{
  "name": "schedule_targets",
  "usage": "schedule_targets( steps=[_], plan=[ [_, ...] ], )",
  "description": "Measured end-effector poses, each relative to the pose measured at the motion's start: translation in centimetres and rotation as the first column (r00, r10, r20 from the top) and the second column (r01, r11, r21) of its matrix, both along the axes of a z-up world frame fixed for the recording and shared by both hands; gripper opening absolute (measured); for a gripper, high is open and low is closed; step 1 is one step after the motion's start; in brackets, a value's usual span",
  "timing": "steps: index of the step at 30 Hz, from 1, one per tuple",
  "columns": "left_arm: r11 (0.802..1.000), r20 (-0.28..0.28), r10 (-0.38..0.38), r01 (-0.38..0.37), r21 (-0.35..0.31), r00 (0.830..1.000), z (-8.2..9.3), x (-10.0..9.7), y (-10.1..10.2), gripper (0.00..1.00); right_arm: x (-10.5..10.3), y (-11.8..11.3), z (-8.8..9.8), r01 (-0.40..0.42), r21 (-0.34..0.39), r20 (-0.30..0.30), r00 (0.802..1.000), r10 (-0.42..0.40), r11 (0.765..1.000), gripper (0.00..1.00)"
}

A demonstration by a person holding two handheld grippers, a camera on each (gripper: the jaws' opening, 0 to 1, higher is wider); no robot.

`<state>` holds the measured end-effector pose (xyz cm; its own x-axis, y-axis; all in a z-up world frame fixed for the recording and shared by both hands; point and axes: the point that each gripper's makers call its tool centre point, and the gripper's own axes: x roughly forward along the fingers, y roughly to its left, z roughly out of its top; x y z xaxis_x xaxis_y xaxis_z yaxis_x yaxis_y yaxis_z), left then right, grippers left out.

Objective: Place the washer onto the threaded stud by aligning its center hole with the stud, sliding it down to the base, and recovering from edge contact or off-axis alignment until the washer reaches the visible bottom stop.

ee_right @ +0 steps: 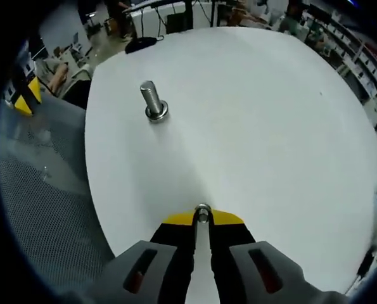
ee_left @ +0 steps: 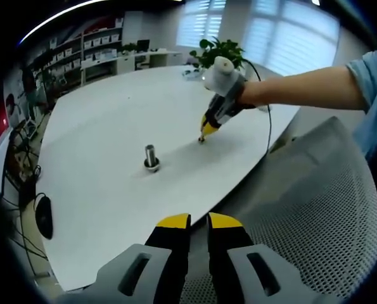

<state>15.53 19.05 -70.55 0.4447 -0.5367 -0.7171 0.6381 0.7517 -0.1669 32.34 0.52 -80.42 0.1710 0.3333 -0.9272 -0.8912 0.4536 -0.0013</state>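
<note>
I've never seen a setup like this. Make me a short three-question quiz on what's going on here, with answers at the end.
1. True or false: the washer is already on the stud.
2. Which tongs hold the washer?
A. left tongs
B. right tongs
C. neither
3. Fill in: the stud stands upright on the white ____.

Key
1. False: the washer is pinched at the tips of the tongs, well apart from the stud.
2. B. The left tongs are nearly closed and carry nothing, back over a mesh chair.
3. table
</note>
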Motion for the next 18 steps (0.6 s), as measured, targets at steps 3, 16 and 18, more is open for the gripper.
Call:
schedule_targets(
  steps=[3, 16, 18],
  plan=[
    [1.0, 0.0, -0.003, 0.003, 0.003, 1.0, 0.0, 0.0, 0.0, 0.08, -0.6, 0.1, 0.0, -0.003, 0.007, -0.01, 1.0, 0.003, 1.0, 0.09],
    [1.0, 0.01, -0.006, 0.006, -0.006, 1.0, 0.2, 0.0, -0.1, 0.08, -2.9, 1.5, -0.1, -0.081, -0.014, -0.026, 0.996, 0.081, 0.997, 0.09],
    [1.0, 0.012, -0.004, 0.004, -0.009, 1.0, 0.2, 0.0, -0.1, 0.08, -2.9, 1.3, 0.0, -0.106, -0.024, -0.024, 0.994, 0.106, 0.994, 0.11]
  ],
)
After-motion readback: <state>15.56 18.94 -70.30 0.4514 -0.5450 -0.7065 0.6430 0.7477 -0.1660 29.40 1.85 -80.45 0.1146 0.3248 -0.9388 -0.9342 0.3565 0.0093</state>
